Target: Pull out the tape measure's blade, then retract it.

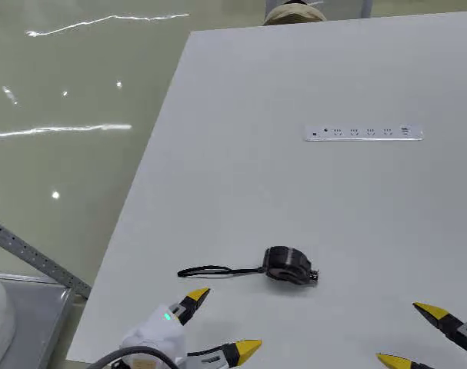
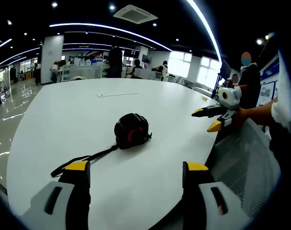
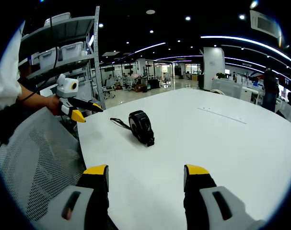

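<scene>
- The tape measure [image 1: 289, 266] lies on its side on the white surface [image 1: 295, 192], near the front edge. Its blade is fully inside the case, so by my reading the pull-out has not begun.
- Its black wrist strap [image 1: 218, 270] trails left across the surface. The blade's end hook [image 1: 314, 277] appears to sit at the case's right side.
- The left hand-held gripper [image 1: 224, 321] hovers near the front edge, just short of the strap, with its yellow-tipped jaws spread wide and nothing between them. It looks placed to steady the case.
- The right hand-held gripper [image 1: 406, 334] waits at the near right, well apart from the case. Its jaws are also spread and hold nothing. That side faces the hook, so it suits the pull.
- Both point inward at the case, bracketing it between them.
- A white power strip [image 1: 364, 133] lies far back on the surface, clear of the work.
</scene>
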